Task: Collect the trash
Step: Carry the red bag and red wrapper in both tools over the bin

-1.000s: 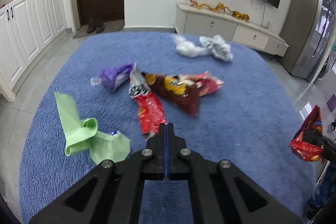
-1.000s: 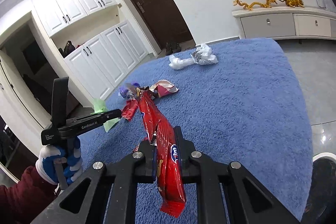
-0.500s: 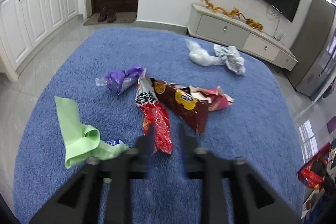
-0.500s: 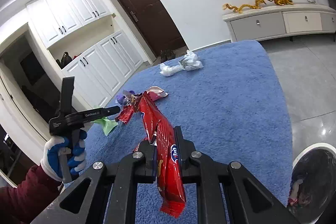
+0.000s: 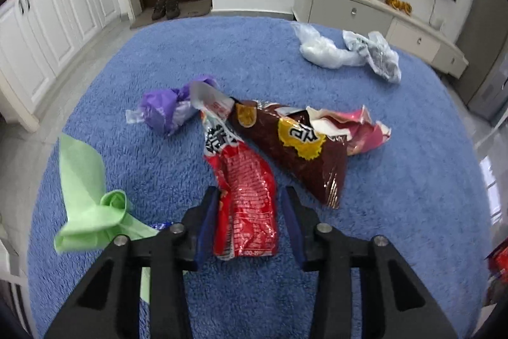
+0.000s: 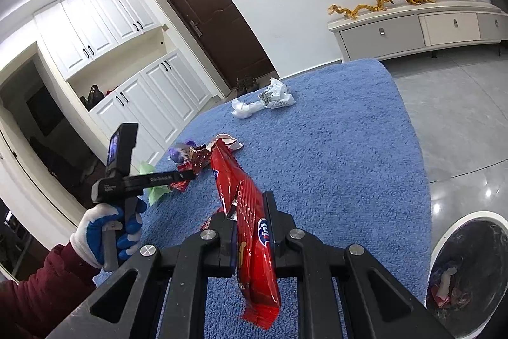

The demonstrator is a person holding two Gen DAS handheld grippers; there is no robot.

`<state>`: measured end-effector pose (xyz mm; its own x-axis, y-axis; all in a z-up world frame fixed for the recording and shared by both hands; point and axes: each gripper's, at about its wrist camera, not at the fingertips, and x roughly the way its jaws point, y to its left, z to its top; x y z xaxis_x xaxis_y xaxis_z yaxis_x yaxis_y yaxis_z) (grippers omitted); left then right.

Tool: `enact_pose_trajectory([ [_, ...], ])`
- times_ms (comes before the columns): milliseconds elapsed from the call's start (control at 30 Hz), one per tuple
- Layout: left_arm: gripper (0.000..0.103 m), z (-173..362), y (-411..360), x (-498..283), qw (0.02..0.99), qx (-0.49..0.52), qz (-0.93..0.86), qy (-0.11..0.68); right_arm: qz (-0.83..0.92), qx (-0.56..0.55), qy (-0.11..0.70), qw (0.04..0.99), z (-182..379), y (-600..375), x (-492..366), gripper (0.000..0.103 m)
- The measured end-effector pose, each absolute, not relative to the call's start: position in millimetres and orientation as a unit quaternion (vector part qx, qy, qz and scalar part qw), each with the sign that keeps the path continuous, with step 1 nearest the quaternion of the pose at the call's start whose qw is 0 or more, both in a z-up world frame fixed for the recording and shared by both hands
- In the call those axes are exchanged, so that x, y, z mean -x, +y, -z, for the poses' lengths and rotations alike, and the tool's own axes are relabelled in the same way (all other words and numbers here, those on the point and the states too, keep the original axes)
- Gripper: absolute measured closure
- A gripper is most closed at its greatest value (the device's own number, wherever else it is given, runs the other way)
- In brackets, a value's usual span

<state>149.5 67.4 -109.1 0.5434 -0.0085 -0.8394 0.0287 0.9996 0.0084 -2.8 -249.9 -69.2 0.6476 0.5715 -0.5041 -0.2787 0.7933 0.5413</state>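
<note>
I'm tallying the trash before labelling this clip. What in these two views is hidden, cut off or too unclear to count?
- Blue-and-white scrap, left wrist view: mostly hidden under the green wrapper.
- Red packet, left wrist view: cut off by the right edge.
- Bin contents, right wrist view: dark and cropped by the corner.
- Pile by the left hand-held gripper, right wrist view: too small and overlapped to separate.

Right gripper (image 6: pixel 250 231) jaws clamp red wrapper (image 6: pixel 246 212) above blue rug (image 6: pixel 333 154).
</note>
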Motion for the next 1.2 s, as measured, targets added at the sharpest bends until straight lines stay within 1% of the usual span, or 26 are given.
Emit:
enact_pose_trajectory([
  [67,0.075,106.9,67.5,-147.4,0.881,-0.002,0.018,0.473,-0.239,-0.214,0.344,0.883,69.6,-251.8,3.3,0.09],
  [133,0.076,102.8,68.9,-142.3,0.886,0.007,0.021,0.463,-0.238,-0.214,0.343,0.883,68.5,-251.9,4.6,0.09],
  [433,0.077,56.2,71.6,-101.1,0.913,0.026,0.052,0.403,-0.233,-0.22,0.333,0.887,63.4,-259.2,10.8,0.09],
  [567,0.077,26.5,48.2,-80.0,0.922,0.013,0.095,0.375,-0.221,-0.231,0.321,0.891,58.6,-272.7,17.0,0.09],
  [667,0.077,7.9,13.2,-64.5,0.922,-0.003,0.148,0.358,-0.199,-0.243,0.308,0.898,53.0,-292.9,25.0,0.09],
  [867,0.077,-2.2,-75.2,-47.0,0.896,-0.029,0.262,0.356,-0.124,-0.271,0.288,0.91,49.0,-349.8,44.4,0.09],
  [1033,0.077,9.7,-154.3,-40.1,0.859,-0.05,0.339,0.381,-0.04,-0.291,0.29,0.911,61.2,-404.1,63.5,0.09],
  [1200,0.077,36.1,-241.3,-35.9,0.813,-0.089,0.395,0.419,0.019,-0.312,0.307,0.899,84.2,-444.1,76.3,0.089],
])
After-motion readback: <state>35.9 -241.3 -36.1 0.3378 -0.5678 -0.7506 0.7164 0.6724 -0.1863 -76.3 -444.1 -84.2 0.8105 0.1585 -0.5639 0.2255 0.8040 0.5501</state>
